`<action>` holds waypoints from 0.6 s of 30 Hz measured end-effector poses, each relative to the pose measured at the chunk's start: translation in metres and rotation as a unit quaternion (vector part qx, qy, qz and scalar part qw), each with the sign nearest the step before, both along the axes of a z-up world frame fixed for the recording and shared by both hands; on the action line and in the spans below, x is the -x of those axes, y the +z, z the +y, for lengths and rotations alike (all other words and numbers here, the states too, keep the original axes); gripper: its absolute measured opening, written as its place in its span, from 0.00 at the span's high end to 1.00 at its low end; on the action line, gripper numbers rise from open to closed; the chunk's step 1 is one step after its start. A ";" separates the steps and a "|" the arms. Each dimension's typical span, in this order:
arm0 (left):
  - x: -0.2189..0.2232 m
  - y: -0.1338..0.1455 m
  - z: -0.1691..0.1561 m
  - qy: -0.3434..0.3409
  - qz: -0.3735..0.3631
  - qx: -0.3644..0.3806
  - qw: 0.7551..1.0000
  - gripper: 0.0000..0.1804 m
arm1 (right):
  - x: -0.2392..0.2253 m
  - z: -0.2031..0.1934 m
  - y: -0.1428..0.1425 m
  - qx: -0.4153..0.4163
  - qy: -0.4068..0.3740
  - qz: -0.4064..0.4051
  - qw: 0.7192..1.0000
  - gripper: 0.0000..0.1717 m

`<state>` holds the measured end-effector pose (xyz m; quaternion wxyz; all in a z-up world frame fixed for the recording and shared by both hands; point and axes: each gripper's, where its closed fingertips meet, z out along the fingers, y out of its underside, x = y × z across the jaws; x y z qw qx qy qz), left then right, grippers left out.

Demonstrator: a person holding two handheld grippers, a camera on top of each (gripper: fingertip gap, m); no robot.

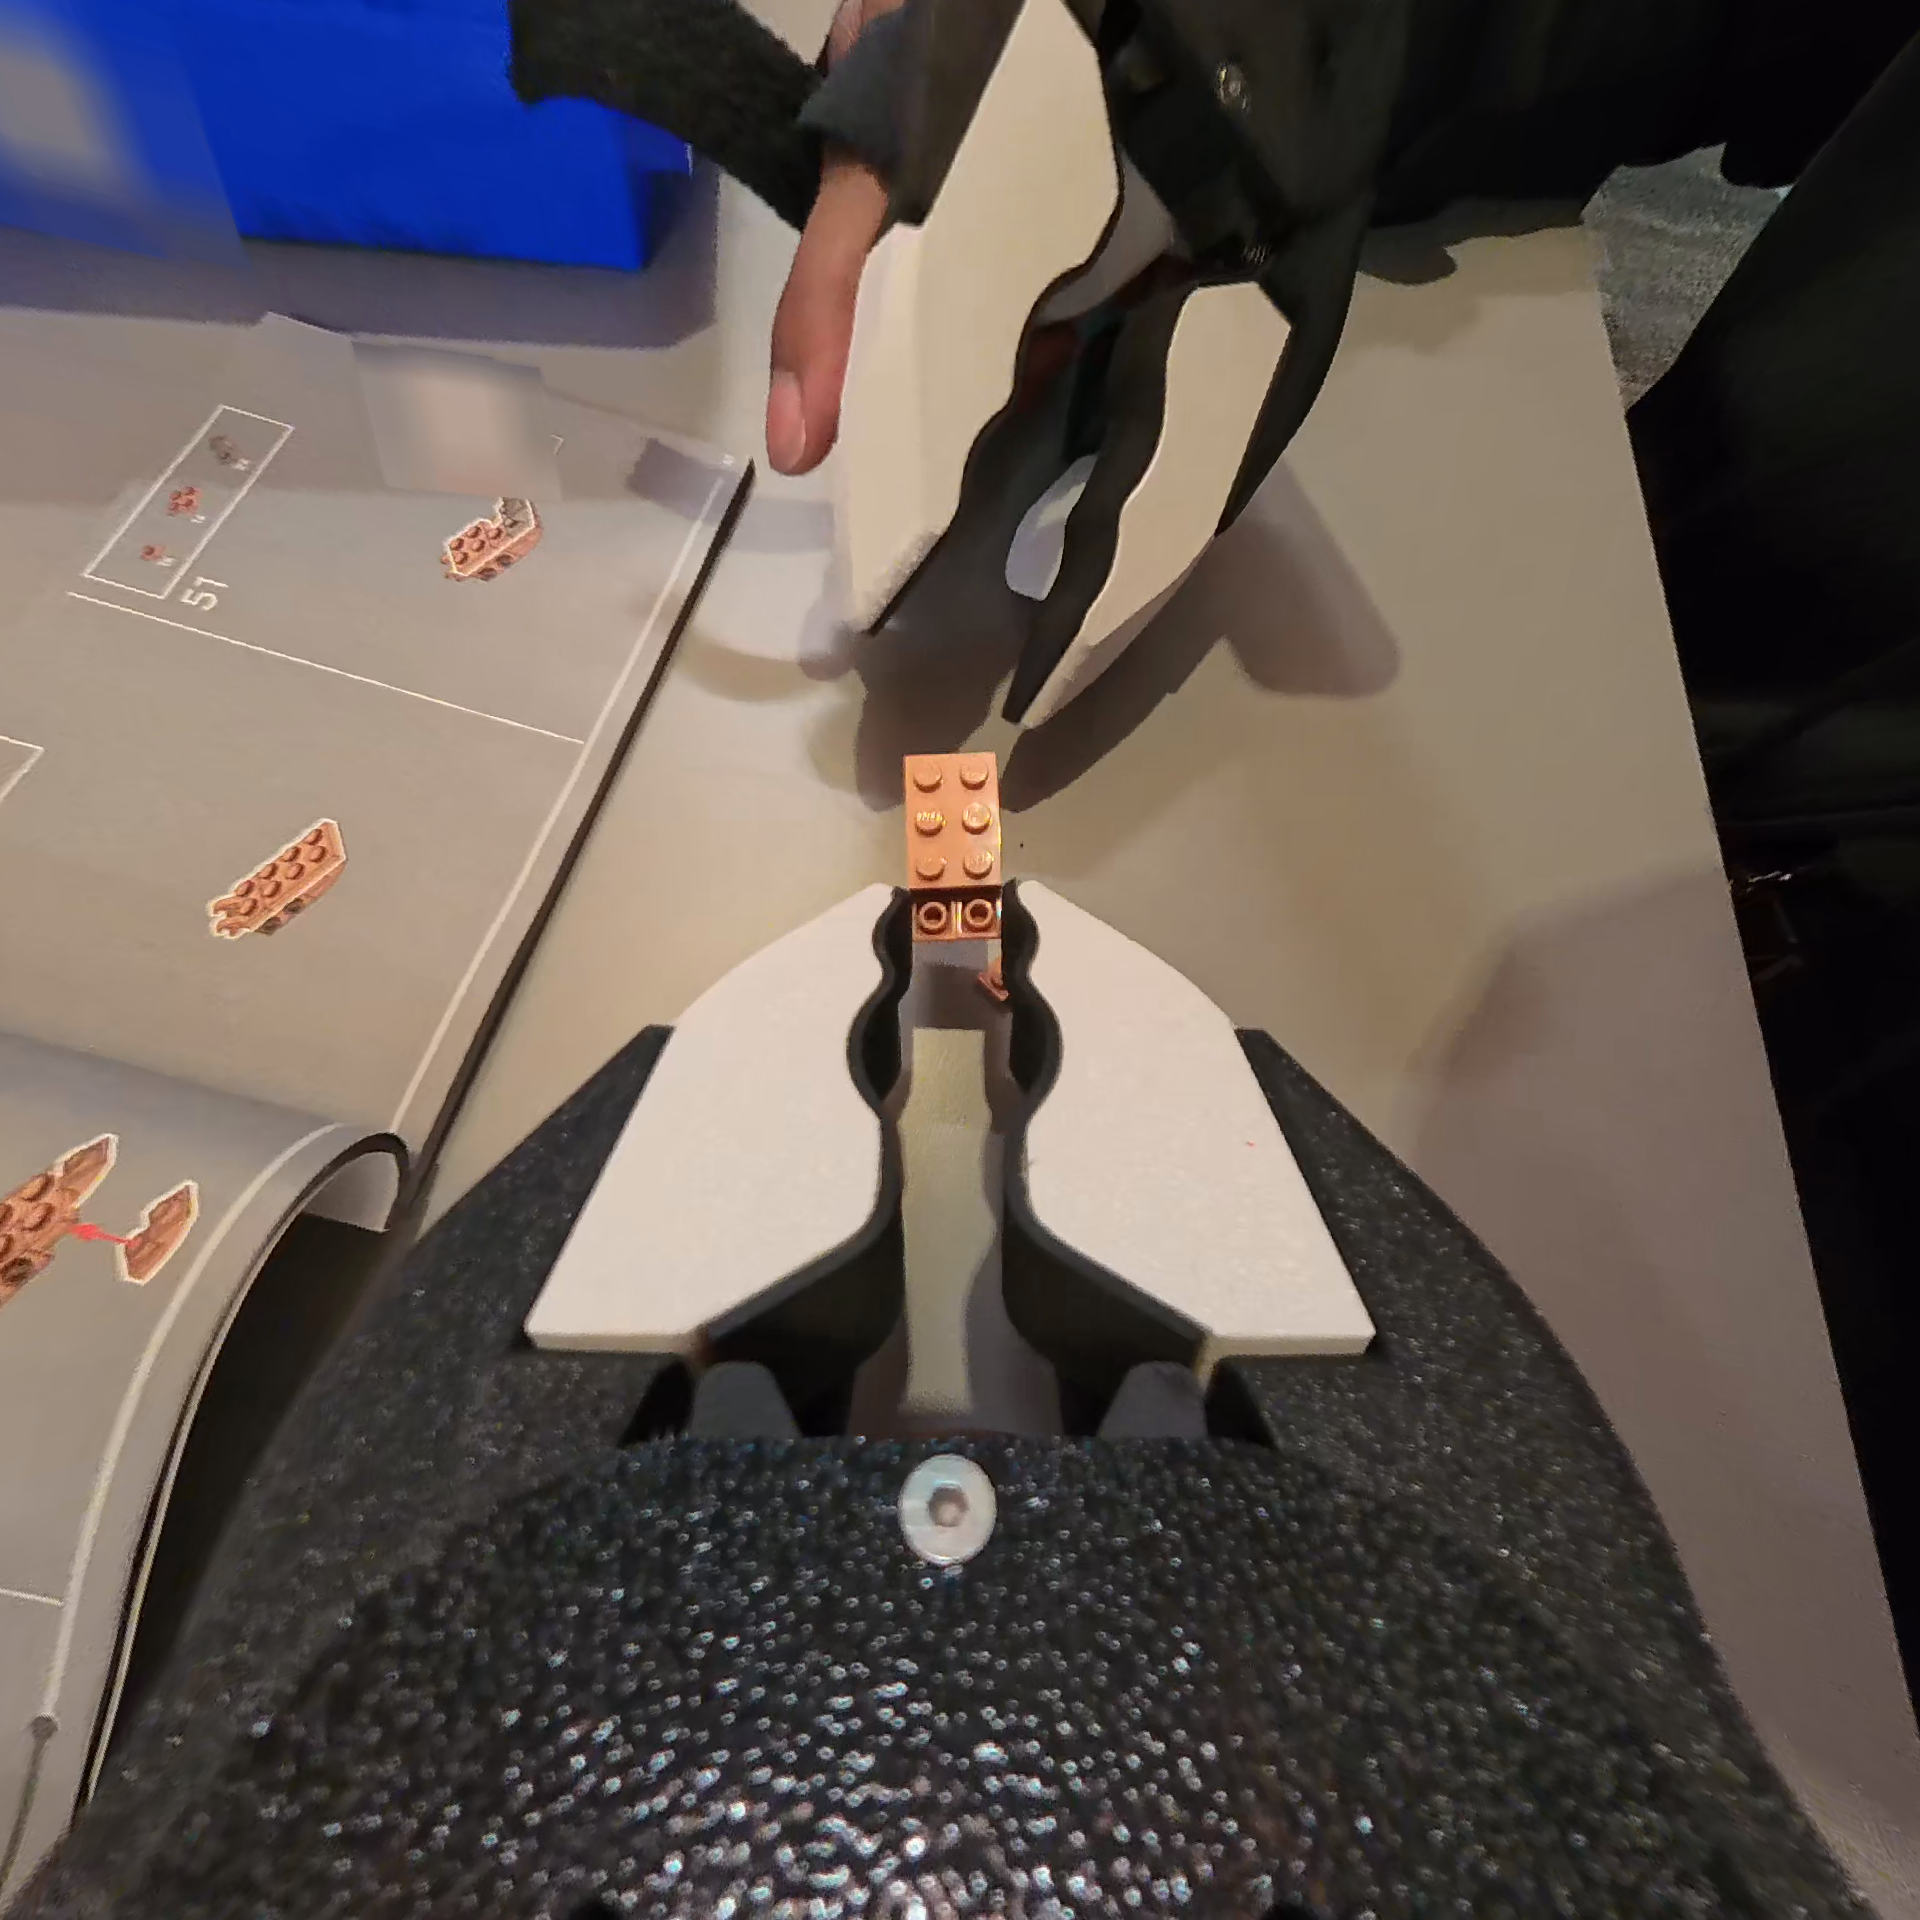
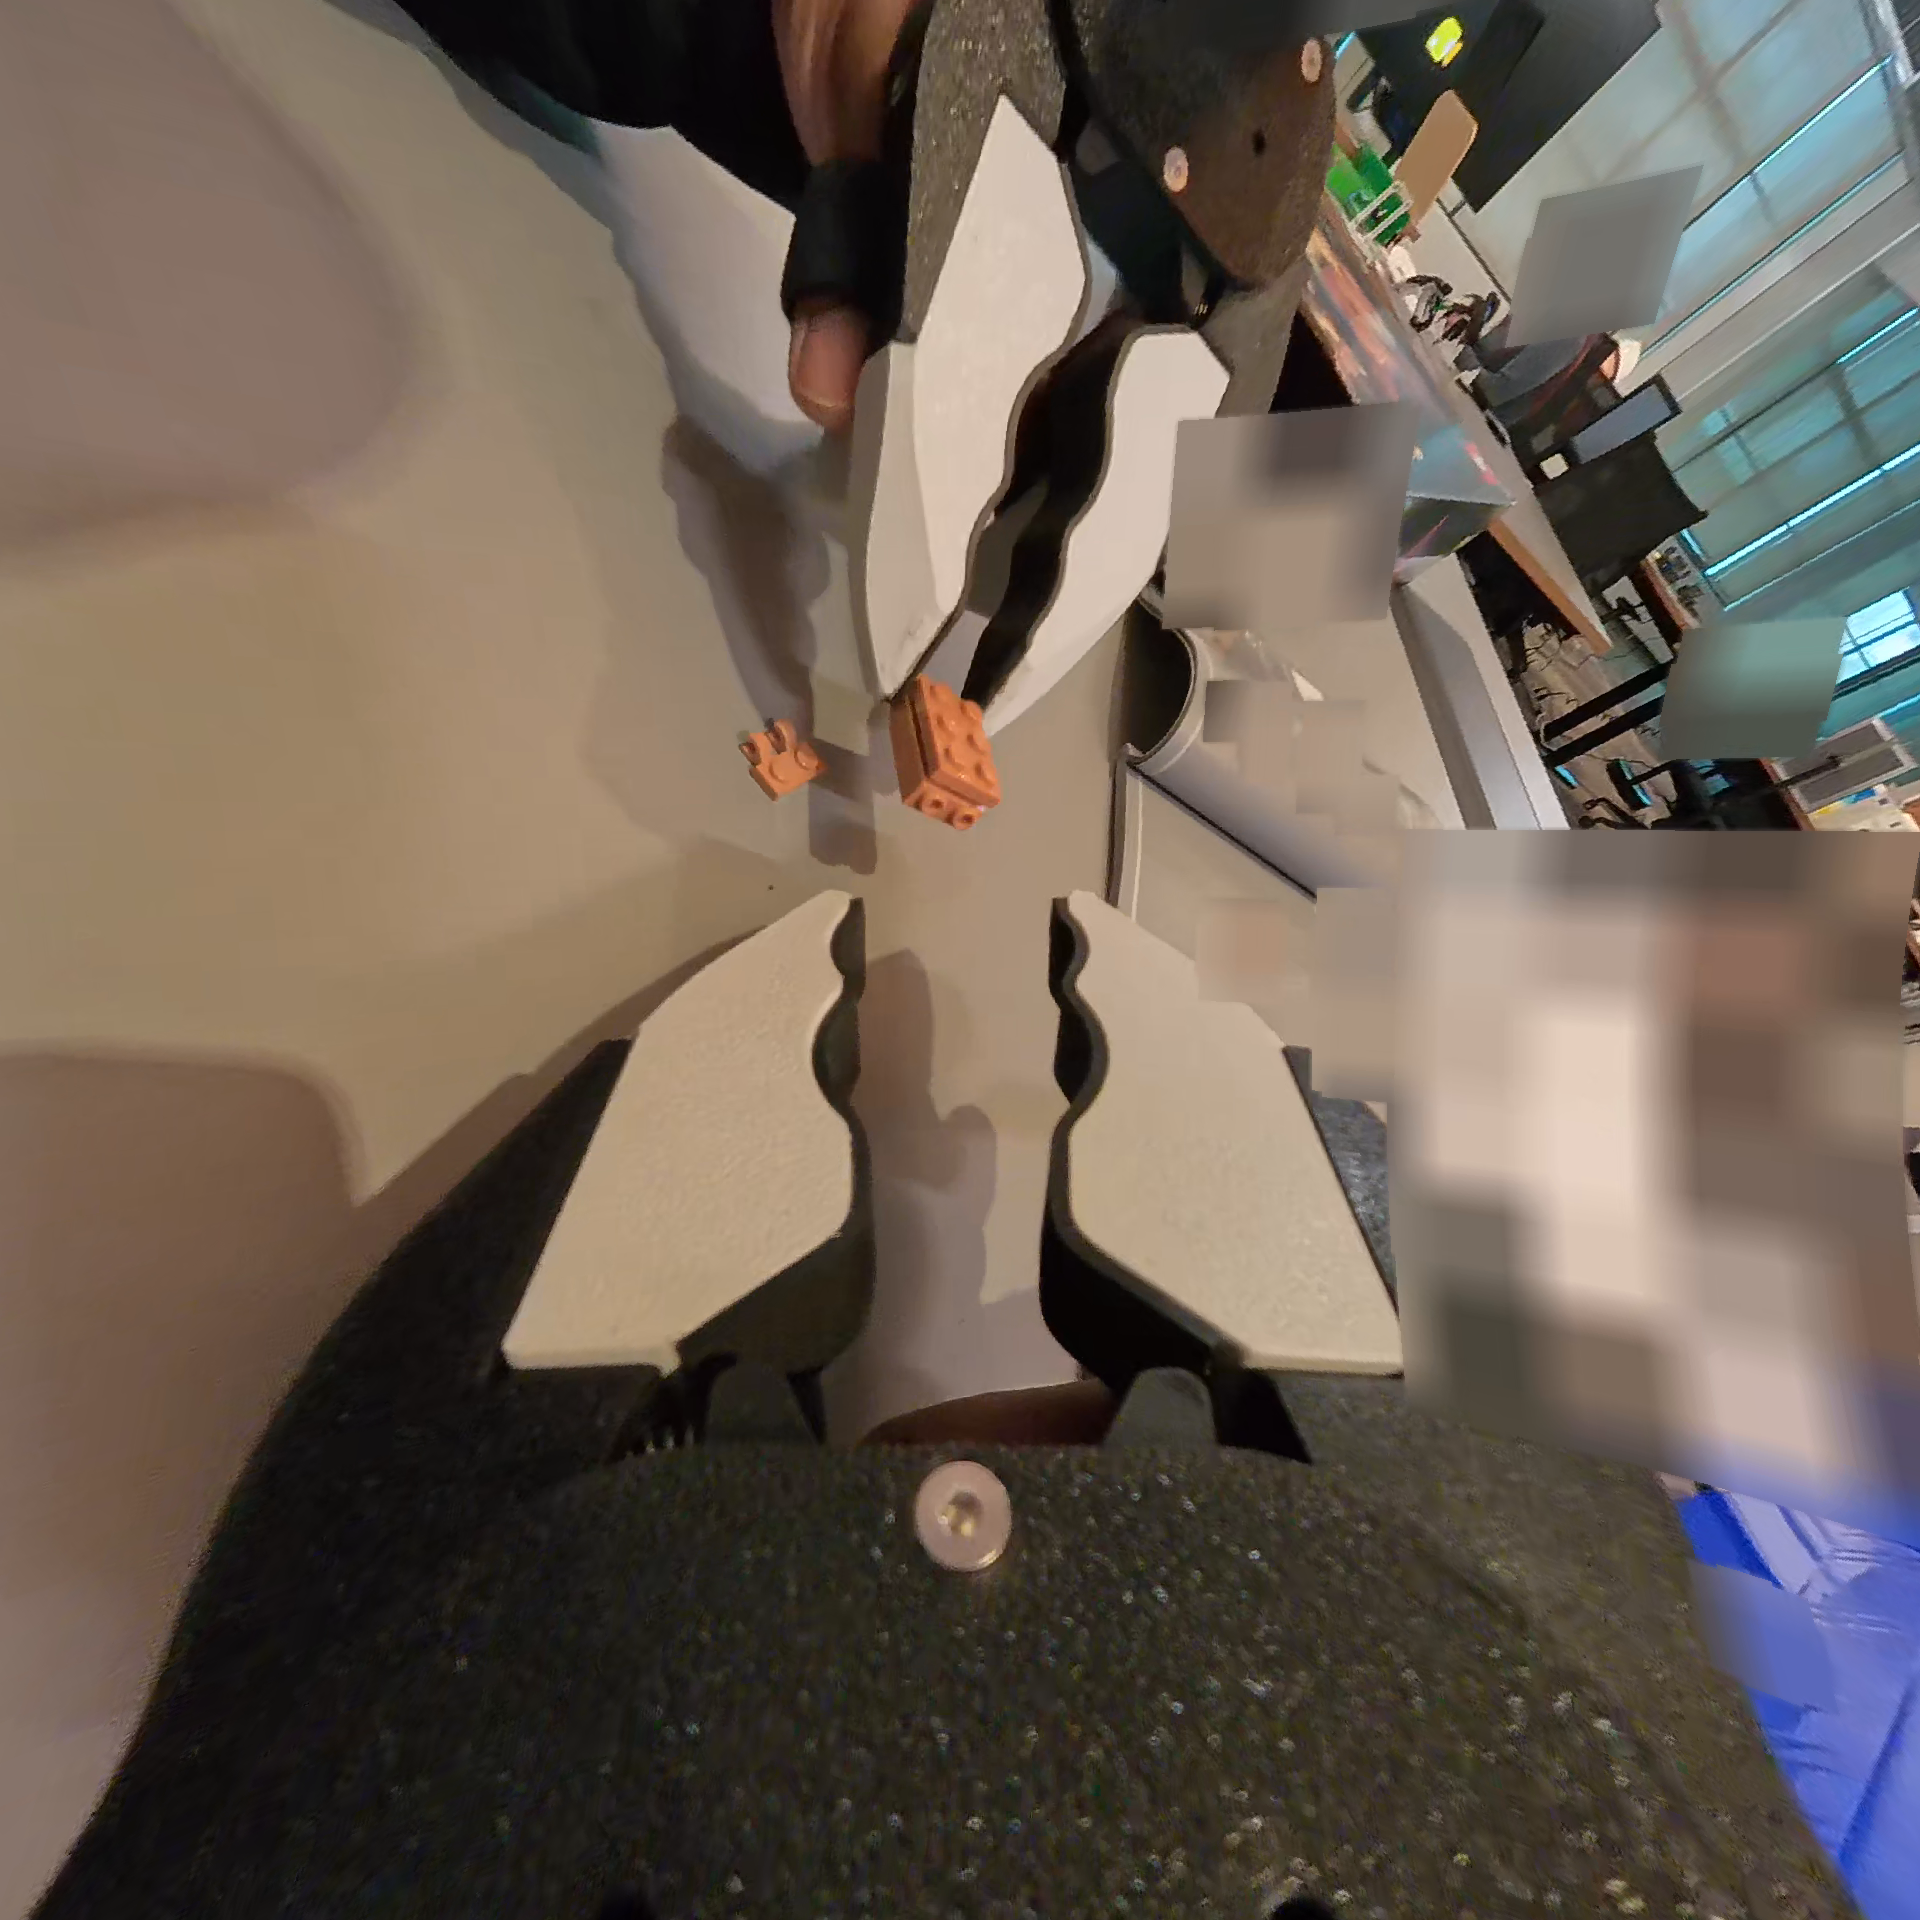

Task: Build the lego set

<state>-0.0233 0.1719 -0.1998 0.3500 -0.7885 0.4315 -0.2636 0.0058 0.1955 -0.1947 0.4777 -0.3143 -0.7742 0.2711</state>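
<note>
- Beige bench (image 1: 1299, 987) carries an open instruction booklet (image 1: 312, 727) along one edge.
- Left tongs (image 1: 956, 914) pinch a copper brick stack (image 1: 951, 821) by its end, lifted clear with studs exposed.
- Right tongs (image 2: 956, 914) are spread, empty, near the stack.
- Small clip piece (image 2: 779, 764) lies loose on the bench beside it.

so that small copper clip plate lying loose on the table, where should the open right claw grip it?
Probably across the flat sides of the small clip plate, coming from above with the right claw. It lies flat on the table, with clip prongs at one end.
</note>
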 end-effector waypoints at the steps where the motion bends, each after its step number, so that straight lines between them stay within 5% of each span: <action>1: 0.000 0.000 0.000 0.000 -0.001 0.000 1.000 0.91 | 0.000 0.000 0.000 -0.001 -0.001 0.002 1.000 0.80; 18: 0.000 -0.005 -0.001 0.001 0.014 -0.004 1.000 0.91 | -0.001 0.003 0.003 -0.012 -0.020 0.016 1.000 0.82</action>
